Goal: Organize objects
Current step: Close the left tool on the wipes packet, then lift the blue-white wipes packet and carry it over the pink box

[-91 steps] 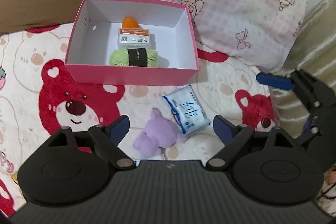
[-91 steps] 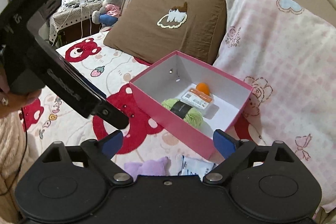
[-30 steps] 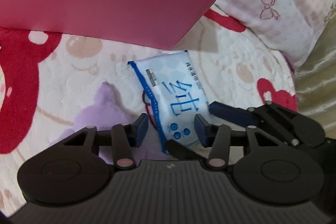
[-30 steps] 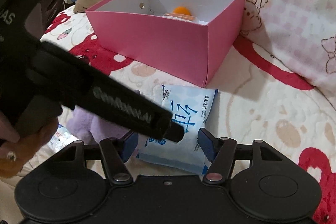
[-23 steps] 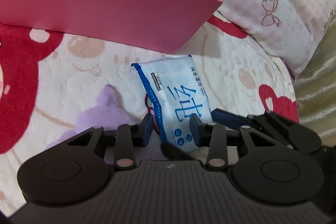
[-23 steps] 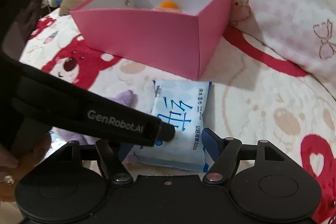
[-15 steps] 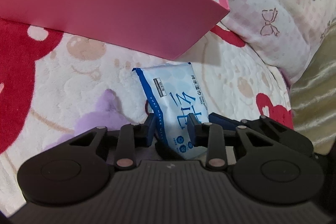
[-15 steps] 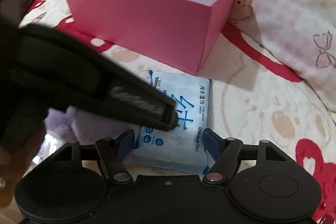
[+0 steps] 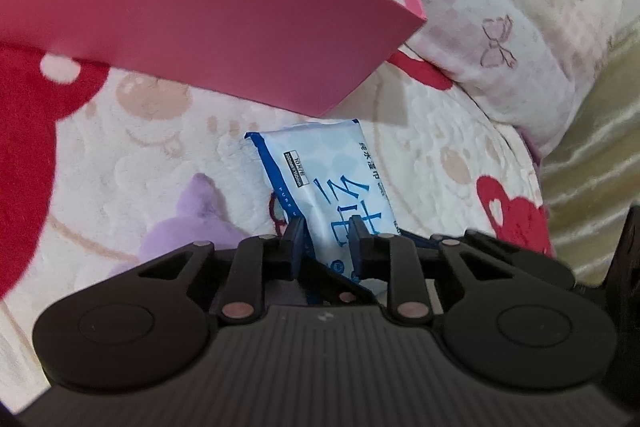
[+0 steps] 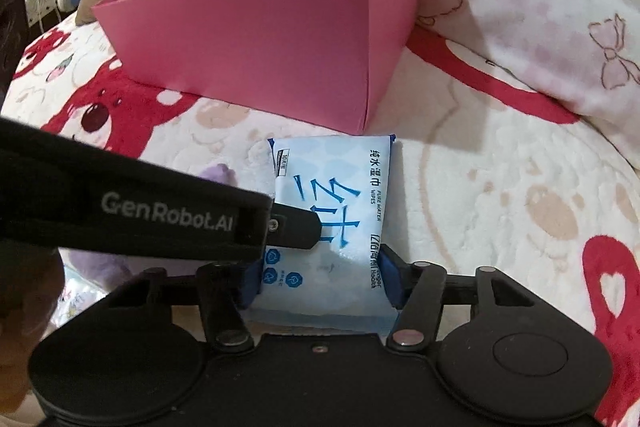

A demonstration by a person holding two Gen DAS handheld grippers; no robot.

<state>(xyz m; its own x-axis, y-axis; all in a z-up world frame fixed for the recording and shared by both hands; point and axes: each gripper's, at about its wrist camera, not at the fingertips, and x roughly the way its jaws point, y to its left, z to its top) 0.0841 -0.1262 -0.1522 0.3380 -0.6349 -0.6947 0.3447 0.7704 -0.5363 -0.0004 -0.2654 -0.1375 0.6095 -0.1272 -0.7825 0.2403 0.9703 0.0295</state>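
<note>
With both grippers closed on the wet-wipes pack [image 10: 332, 219], I am at the grasp step of getting it into the pink box [image 10: 256, 39]. My left gripper [image 9: 326, 247] has just been closing and now pinches the pack's near left part between its blue pads. My right gripper [image 10: 320, 281] has also just been closing, and its pads press on the two long sides of the pack at its near end.

Next, I judge, comes a lift clear of the blanket [image 10: 500, 195] and over the box's near wall, both hands moving together so the soft pack does not buckle or slip.

This pack lies flat just in front of the box's near corner, almost touching it. It is pale blue with dark blue edging, large blue characters and small "pure water wipes" lettering. A purple plush toy [image 9: 192, 223] sits just left of it.
</note>
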